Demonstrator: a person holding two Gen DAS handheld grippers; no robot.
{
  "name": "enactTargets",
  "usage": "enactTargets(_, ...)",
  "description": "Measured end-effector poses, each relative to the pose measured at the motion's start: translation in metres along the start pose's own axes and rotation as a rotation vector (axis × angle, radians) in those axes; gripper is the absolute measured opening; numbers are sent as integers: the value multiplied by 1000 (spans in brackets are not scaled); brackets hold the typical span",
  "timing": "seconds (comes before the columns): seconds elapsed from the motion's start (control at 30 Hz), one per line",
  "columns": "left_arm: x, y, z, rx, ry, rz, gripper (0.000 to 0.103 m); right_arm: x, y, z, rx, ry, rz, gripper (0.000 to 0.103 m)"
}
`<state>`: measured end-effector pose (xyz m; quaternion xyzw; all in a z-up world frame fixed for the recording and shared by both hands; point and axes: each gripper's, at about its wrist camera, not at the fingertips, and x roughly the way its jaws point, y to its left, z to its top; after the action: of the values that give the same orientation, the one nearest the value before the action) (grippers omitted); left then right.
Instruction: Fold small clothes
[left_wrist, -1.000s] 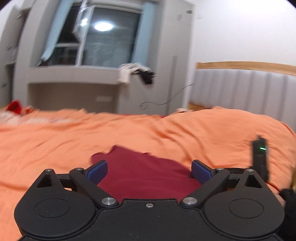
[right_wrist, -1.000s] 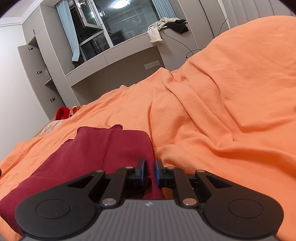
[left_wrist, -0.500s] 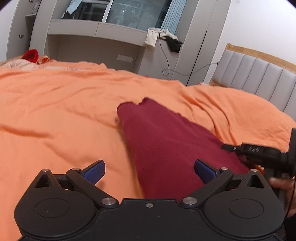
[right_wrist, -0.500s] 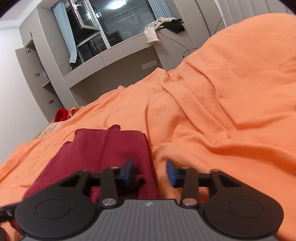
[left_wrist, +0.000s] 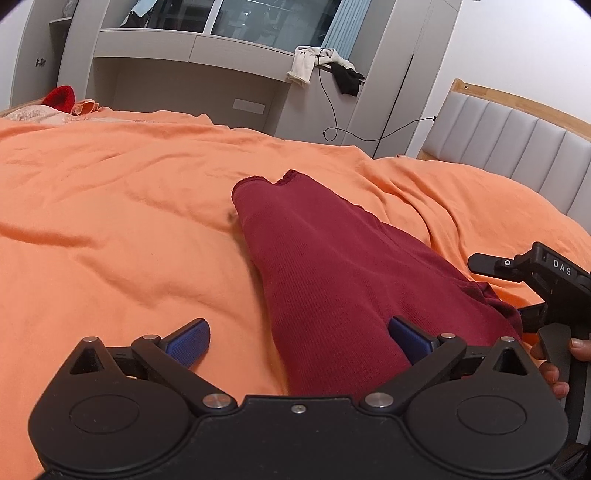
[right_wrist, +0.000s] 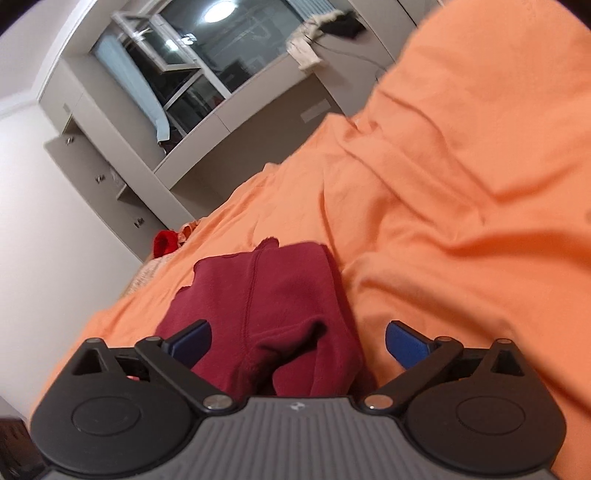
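A dark red knit garment (left_wrist: 332, 280) lies folded lengthwise on the orange bedcover (left_wrist: 110, 221). My left gripper (left_wrist: 299, 336) is open, its jaws spread over the garment's near left edge, holding nothing. The right gripper's body (left_wrist: 546, 284) shows at the right edge of the left wrist view, held by a hand. In the right wrist view the garment (right_wrist: 273, 295) lies between the spread jaws of my right gripper (right_wrist: 299, 339), which is open and empty; the near hem is bunched up.
A grey window cabinet (left_wrist: 192, 70) with clothes hanging (left_wrist: 306, 66) and a cable stands beyond the bed. A padded headboard (left_wrist: 517, 144) is at the right. A red item (left_wrist: 59, 98) lies at the bed's far left. The cover is wrinkled.
My right gripper has opened and let go of the garment's near edge. My left gripper has tilted down toward the garment, staying open.
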<state>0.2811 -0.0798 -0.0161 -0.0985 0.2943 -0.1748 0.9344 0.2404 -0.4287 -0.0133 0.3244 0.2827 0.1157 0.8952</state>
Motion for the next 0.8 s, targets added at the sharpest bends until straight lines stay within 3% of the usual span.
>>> enactTargets(0.2, 0, 0, 0, -4, -1, -2, 103, 10, -22, -2, 166, 29, 32, 102)
enactTargets(0.37, 0, 0, 0, -4, -2, -3, 103, 14, -24, -5, 182, 25, 15, 98)
enactTargets(0.57, 0, 1, -1, -3, -4, -10, 103, 19, -21, -10, 148, 24, -43, 78)
enactTargets(0.63, 0, 1, 0, -3, -4, -13, 103, 20, -19, -11, 138, 29, -37, 62)
enactTargets(0.73, 0, 3, -1, -6, -4, -18, 103, 21, -15, -14, 123, 36, -27, 50)
enactTargets(0.8, 1, 3, -1, -5, -4, -17, 103, 20, -7, -16, 55, 25, -52, 47)
